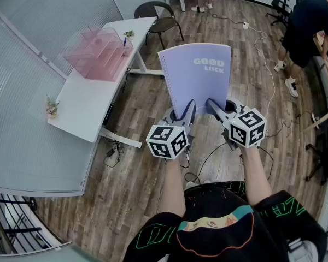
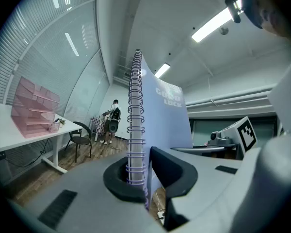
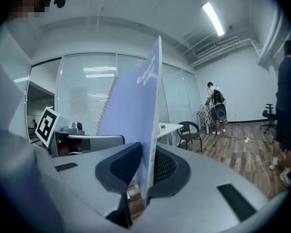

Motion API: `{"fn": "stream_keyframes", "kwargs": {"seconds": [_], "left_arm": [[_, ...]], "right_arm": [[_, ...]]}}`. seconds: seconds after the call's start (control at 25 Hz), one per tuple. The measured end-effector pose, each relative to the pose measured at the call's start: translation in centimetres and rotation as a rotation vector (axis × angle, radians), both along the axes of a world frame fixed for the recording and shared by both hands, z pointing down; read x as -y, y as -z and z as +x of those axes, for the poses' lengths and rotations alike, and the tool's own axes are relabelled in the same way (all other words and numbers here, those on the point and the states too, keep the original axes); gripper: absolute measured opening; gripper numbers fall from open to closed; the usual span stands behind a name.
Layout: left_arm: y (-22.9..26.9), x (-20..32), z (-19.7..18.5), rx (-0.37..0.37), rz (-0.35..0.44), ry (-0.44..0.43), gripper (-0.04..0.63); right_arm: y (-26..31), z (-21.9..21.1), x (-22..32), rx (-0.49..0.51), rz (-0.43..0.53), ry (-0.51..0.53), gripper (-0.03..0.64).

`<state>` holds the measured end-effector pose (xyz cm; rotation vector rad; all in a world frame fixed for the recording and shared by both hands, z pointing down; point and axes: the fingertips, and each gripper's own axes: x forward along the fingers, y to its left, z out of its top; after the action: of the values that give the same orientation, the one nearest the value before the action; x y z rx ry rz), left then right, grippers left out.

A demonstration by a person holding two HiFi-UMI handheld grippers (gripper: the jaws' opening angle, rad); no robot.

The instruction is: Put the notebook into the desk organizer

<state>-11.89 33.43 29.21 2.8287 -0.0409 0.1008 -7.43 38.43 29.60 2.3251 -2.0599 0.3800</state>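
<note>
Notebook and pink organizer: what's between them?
In the head view, only wood floor and the white table's edge separate the notebook from the organizer.

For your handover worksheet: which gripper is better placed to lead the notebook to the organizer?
Left, probably. The left gripper clamps the notebook by its spiral edge, the side nearer the pink organizer; the right gripper holds the far edge.
</note>
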Motion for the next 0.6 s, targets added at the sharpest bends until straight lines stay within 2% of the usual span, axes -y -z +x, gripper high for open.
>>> {"fn": "stream_keyframes", "kwargs": {"seconds": [0.6], "left_arm": [[1.8,-5.5,3.5,-0.02,0.029,-0.06,0.043]], "right_arm": [[1.8,3.4,-5.5,-0.006,0.039,-0.054,0.054]]}}
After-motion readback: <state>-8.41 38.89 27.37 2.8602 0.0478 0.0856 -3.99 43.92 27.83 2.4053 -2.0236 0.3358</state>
